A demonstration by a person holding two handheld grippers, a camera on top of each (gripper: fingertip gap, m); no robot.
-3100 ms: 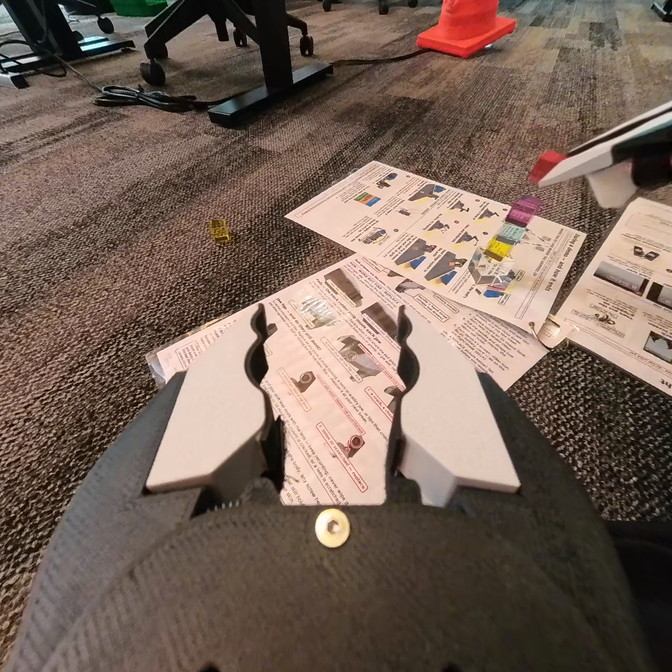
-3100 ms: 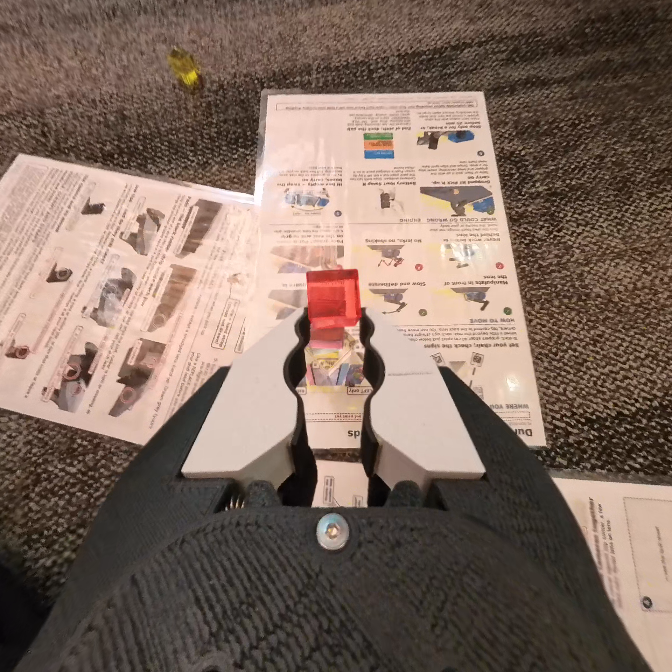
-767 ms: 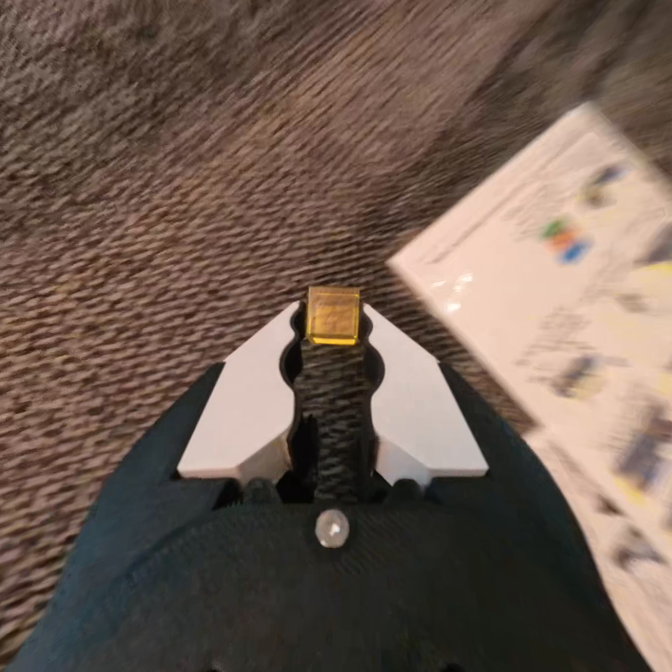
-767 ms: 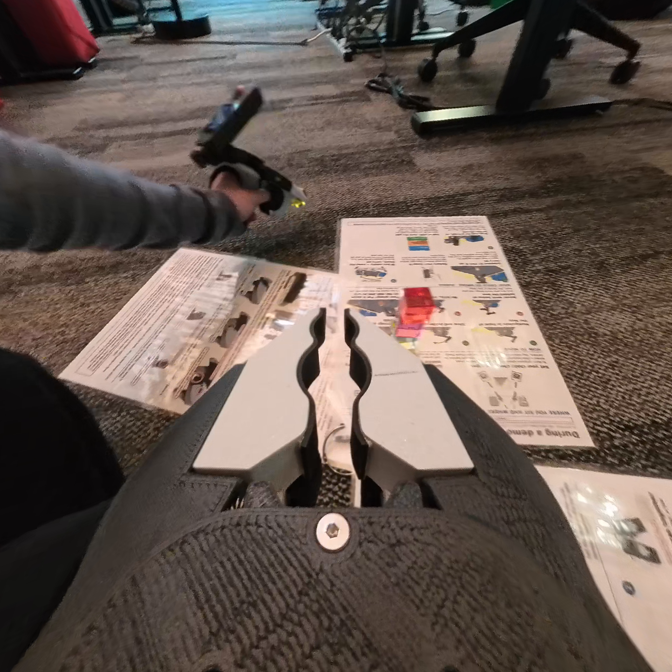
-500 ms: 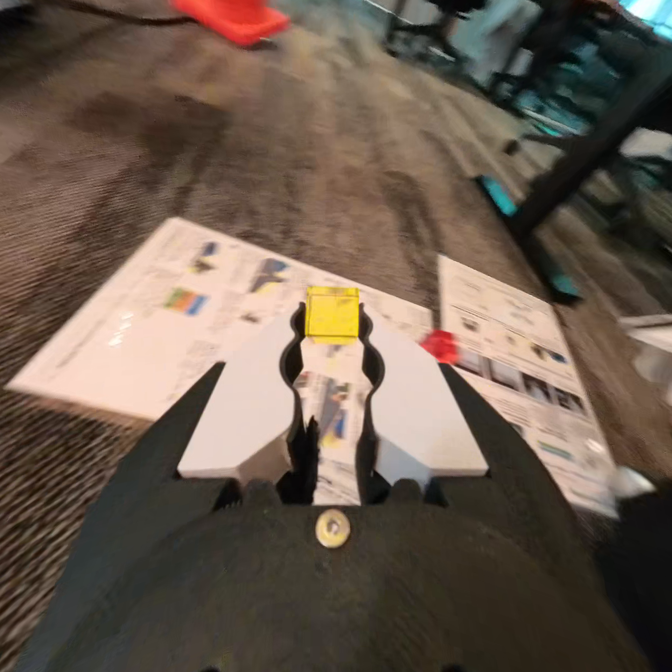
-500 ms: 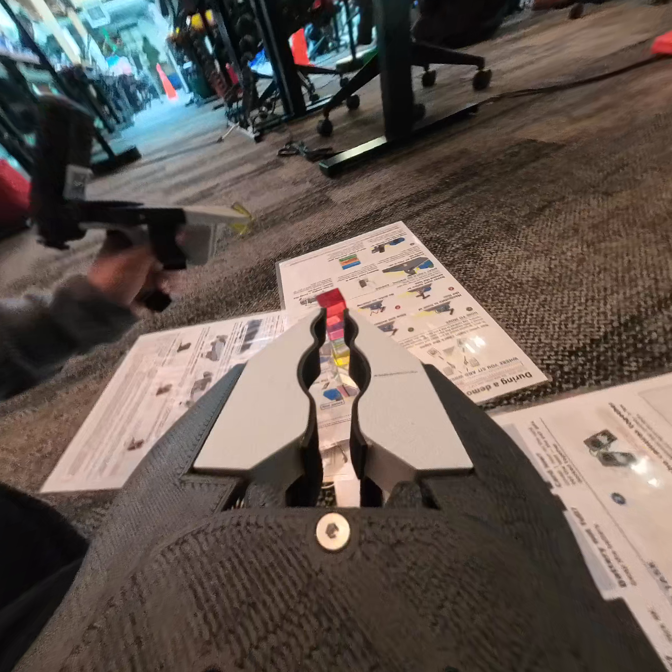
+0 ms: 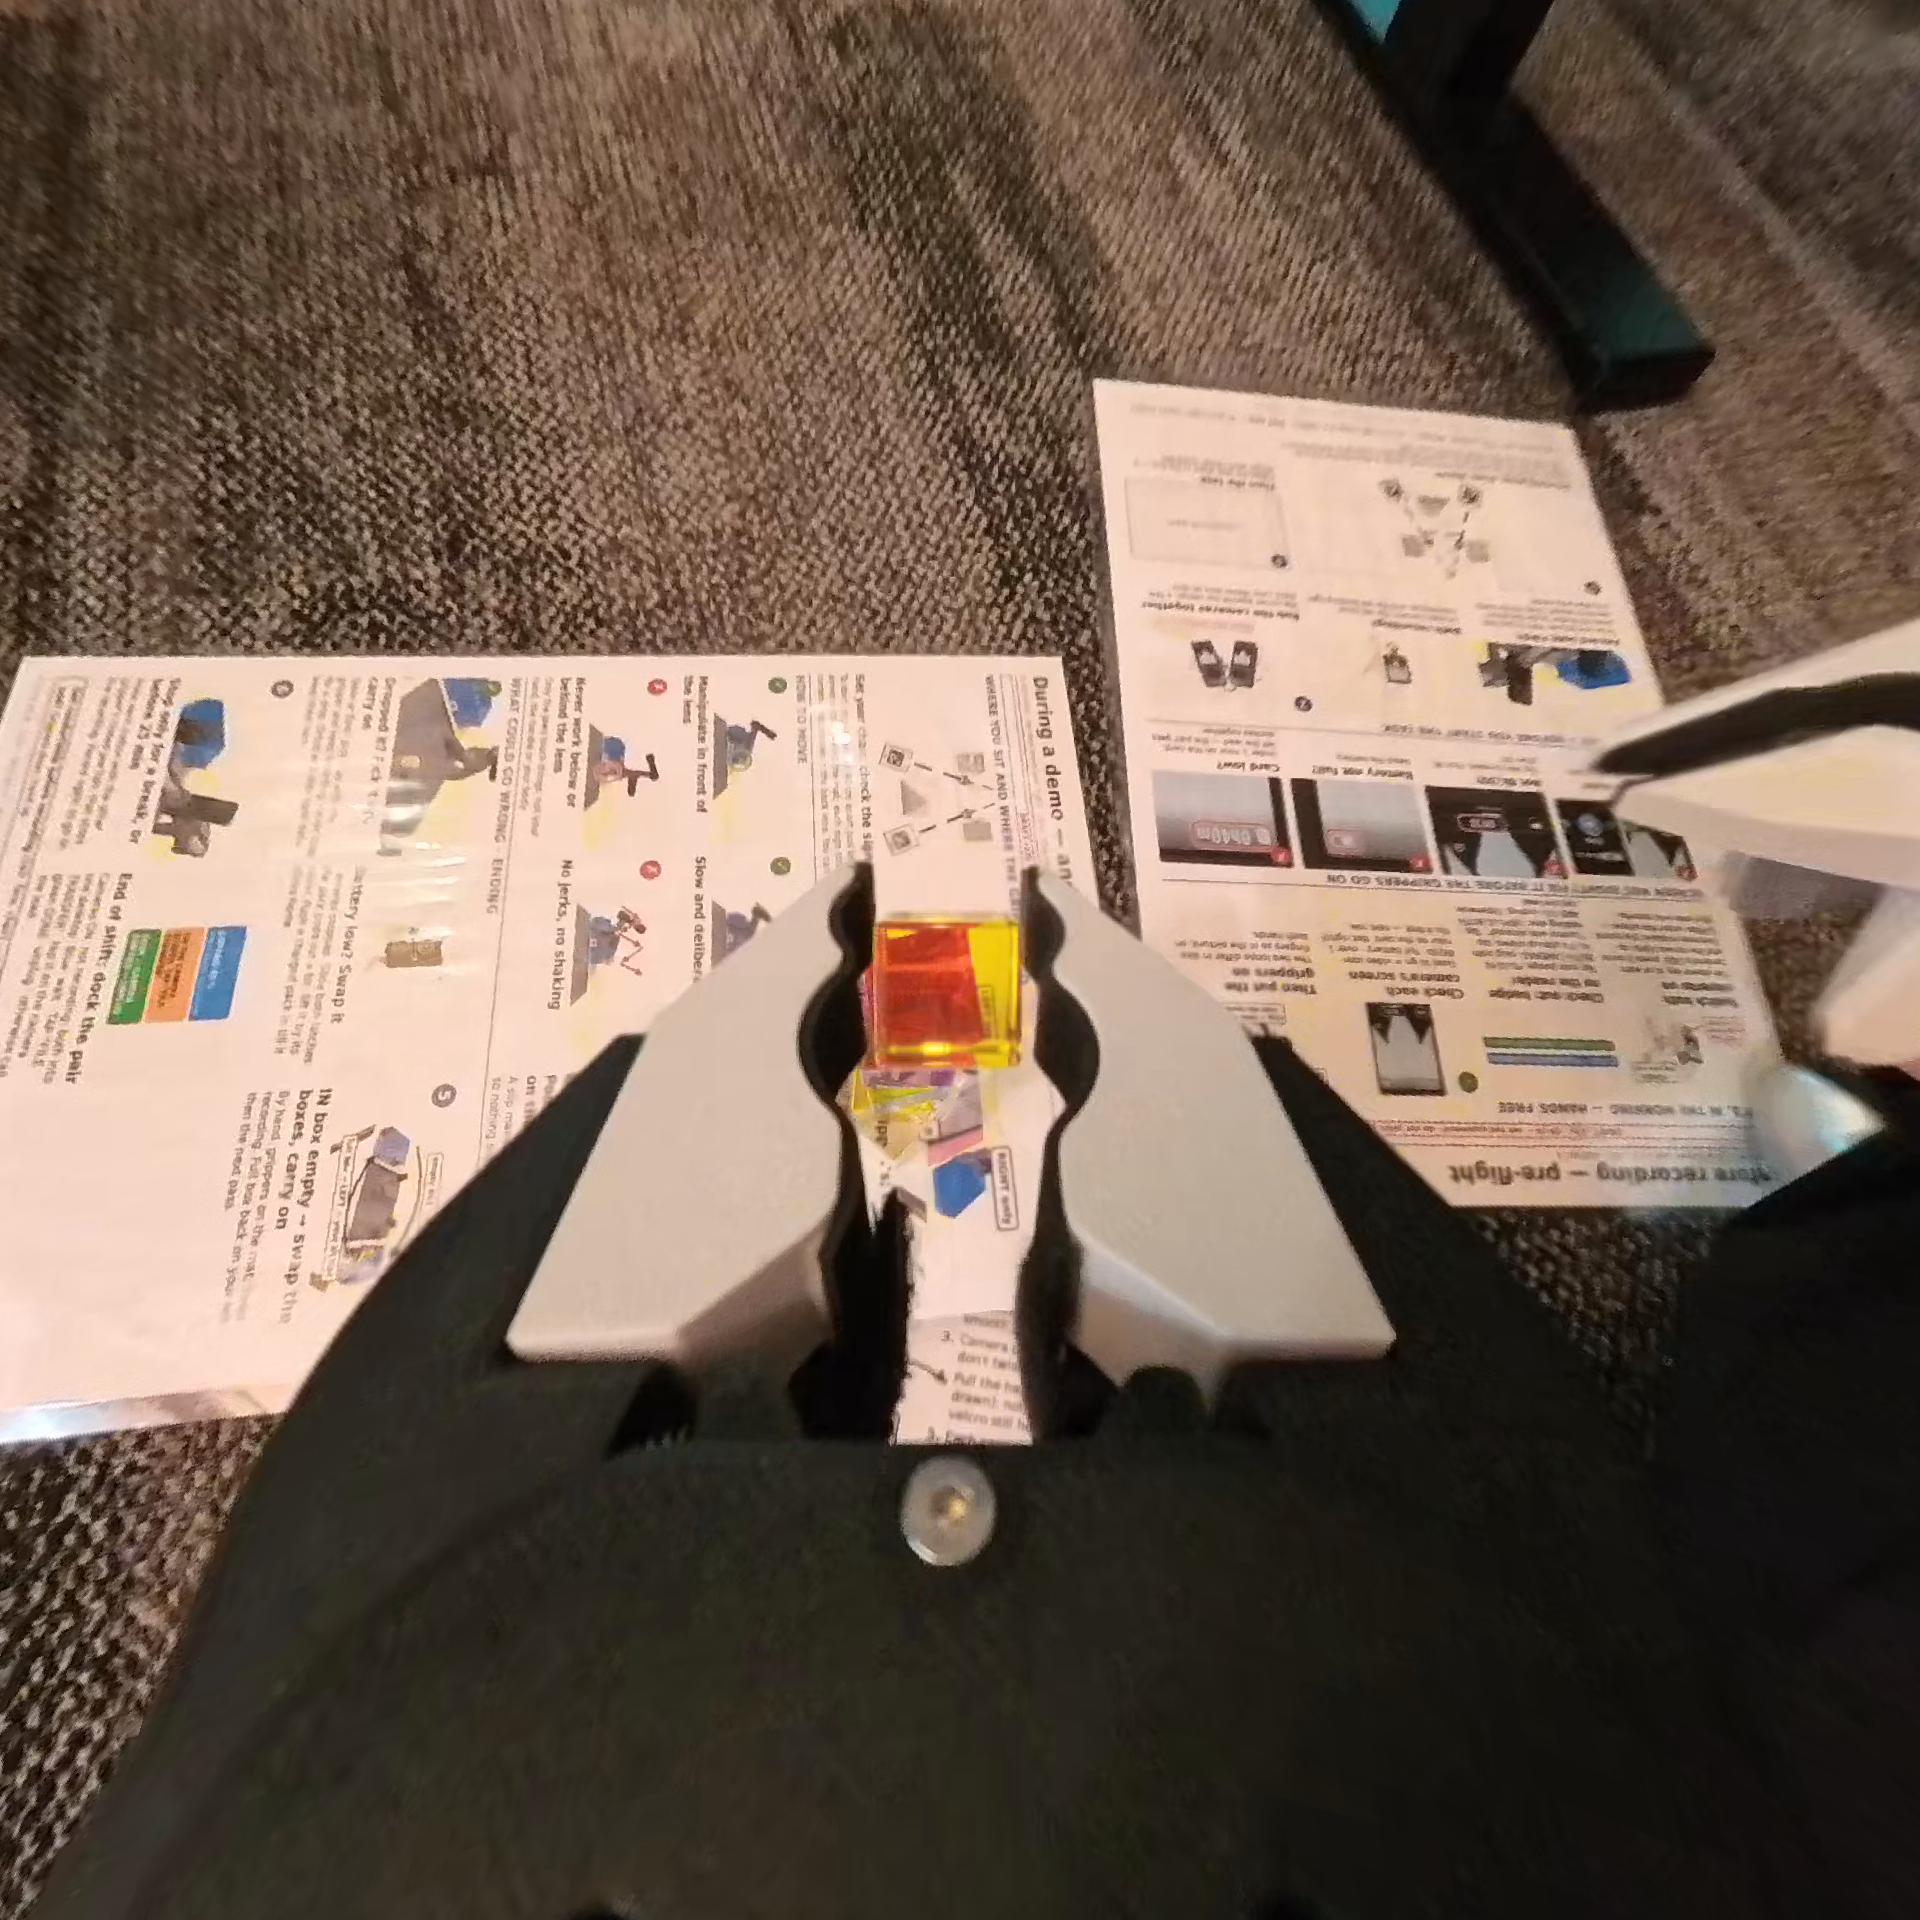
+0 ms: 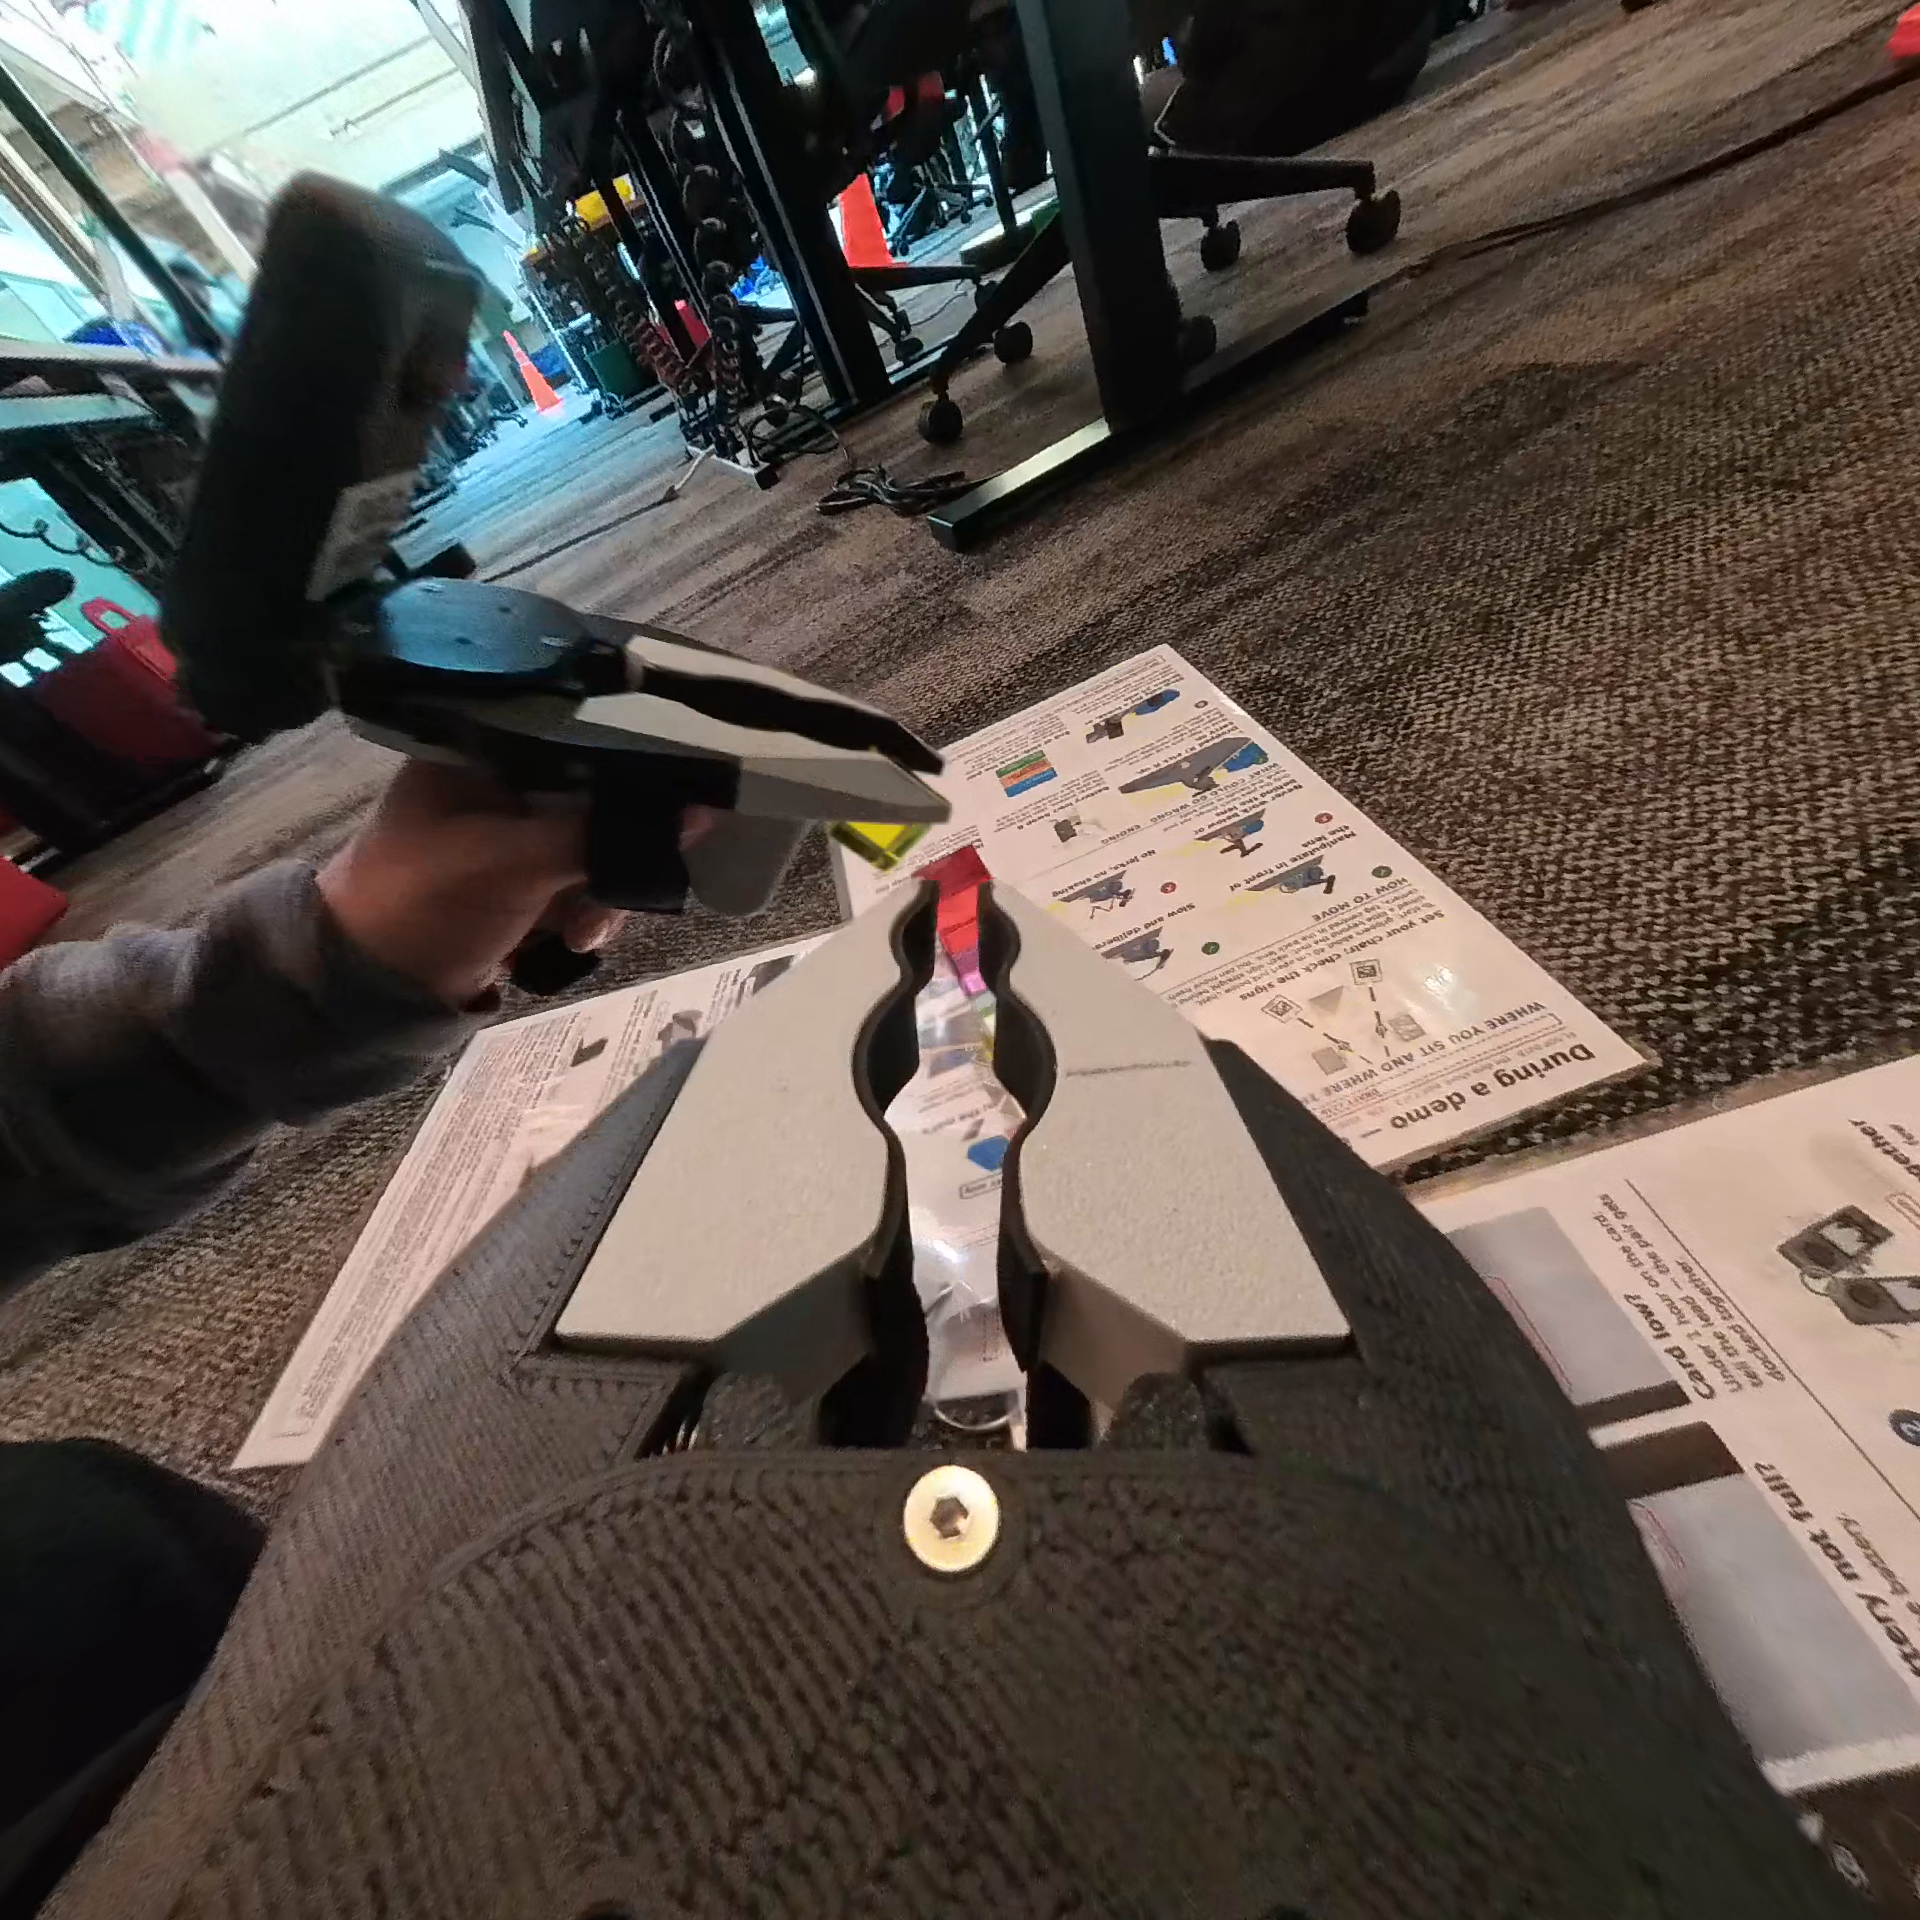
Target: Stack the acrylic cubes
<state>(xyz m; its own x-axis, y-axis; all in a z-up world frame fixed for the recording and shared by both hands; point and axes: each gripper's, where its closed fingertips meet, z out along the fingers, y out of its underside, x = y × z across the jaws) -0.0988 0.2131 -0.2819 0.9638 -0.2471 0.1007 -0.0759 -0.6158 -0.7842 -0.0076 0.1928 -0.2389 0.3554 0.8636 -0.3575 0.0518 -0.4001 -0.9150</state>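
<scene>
Two handheld grippers are seen over a grey-brown carpet [image 7: 520,312], on which three laminated instruction sheets are counted: one sheet [image 7: 416,935] under the left gripper, a second sheet [image 7: 1351,623] toward the right gripper, and a third sheet [image 8: 468,1195] seen at the left in the right wrist view. One yellow transparent cube [image 7: 943,992] is clamped in the left gripper [image 7: 945,904], both grey fingers [image 7: 748,1091] being pressed against its sides just behind the tips; it is held in the air just above a stack of coloured cubes [image 8: 961,935], the top red cube [image 8: 956,873] of which is seen through the yellow one as an orange-red tint. The exact number of cubes in the stack cannot be told, since most of it is hidden behind fingers in both views; red, pink and pale pieces are made out. The stack stands on the first sheet. The right gripper [image 8: 954,896] is held low and well back from the stack, its jaws drawn to a narrow slit with nothing between them; the stack is only seen through that slit, farther off. One hand [image 8: 468,894] with a grey sleeve is seen on the left gripper's handle. One black desk foot [image 7: 1538,208] lies on the carpet beyond the second sheet; in the background chair casters and two orange cones [image 8: 862,218] are made out
</scene>
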